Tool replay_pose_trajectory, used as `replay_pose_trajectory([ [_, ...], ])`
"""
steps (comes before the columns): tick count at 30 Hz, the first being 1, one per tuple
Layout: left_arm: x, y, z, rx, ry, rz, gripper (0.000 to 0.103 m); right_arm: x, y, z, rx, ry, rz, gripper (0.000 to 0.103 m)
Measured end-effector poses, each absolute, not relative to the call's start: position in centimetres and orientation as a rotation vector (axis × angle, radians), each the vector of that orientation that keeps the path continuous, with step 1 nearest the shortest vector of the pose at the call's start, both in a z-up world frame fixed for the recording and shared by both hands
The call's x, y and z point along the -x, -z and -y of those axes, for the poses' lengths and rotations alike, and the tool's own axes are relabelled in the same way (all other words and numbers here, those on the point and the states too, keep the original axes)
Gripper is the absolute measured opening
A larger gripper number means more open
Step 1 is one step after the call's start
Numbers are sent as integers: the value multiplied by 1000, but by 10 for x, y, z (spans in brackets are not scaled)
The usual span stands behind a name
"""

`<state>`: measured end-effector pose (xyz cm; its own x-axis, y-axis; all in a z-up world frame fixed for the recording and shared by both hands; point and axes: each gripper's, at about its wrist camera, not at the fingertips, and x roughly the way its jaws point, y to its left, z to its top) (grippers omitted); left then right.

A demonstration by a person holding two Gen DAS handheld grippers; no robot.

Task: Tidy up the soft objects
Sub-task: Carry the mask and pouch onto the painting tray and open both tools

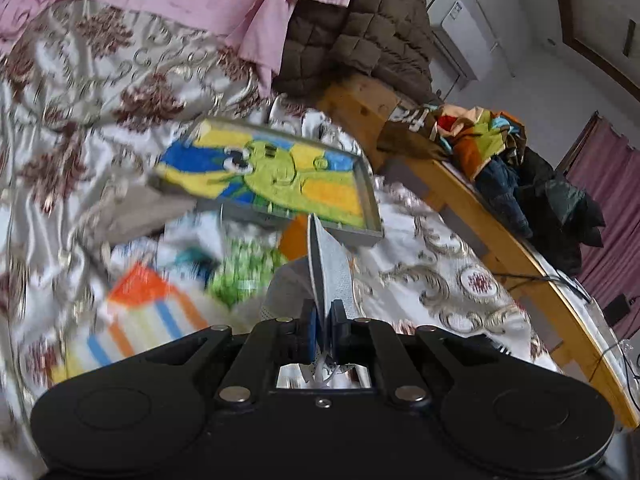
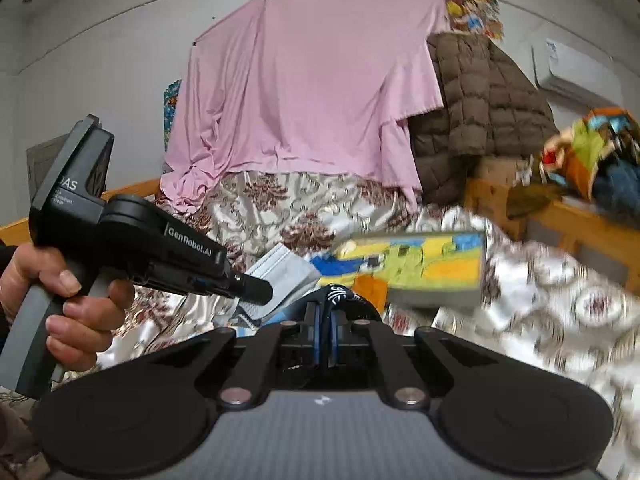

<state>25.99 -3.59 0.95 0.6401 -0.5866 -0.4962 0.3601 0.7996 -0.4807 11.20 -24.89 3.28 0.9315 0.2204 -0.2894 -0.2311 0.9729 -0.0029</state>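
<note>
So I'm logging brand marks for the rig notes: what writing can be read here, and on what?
"GenRobot.AI": white print on the side of the left gripper, seen from the right wrist.
"DAS": on that gripper's upright back part, first letter partly cut off; the small lines beneath are too small to read.
White lettering on the brown cloth by the wooden frame: too blurred and folded to read.

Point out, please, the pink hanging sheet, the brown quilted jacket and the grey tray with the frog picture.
pink hanging sheet (image 2: 304, 92), right wrist view, middle.
brown quilted jacket (image 2: 480, 96), right wrist view, front.
grey tray with the frog picture (image 1: 370, 196), left wrist view, right rim.
</note>
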Motion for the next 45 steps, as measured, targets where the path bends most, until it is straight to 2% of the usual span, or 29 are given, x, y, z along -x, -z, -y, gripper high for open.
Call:
replay_pose_trajectory([
  [10,-364,-22,60,233,522,-596,7,-238,-61,270,71,-202,-283,6],
  [17,-455,-2,88,217,459,-564,7,-345,-38,295,38,-145,-320,6],
  [23,-500,24,107,179,423,-578,7,-408,-4,315,27,-81,-372,6],
  [29,-525,49,117,169,388,-598,7,-436,22,327,-15,-67,-441,6],
  [39,-537,71,134,114,371,-660,7,-442,33,332,-39,-67,-504,6],
  [42,-537,75,139,80,362,-679,8,-441,34,334,-51,-65,-520,8],
  [45,-537,77,140,74,351,-695,11,-440,34,335,-48,-64,-533,14],
])
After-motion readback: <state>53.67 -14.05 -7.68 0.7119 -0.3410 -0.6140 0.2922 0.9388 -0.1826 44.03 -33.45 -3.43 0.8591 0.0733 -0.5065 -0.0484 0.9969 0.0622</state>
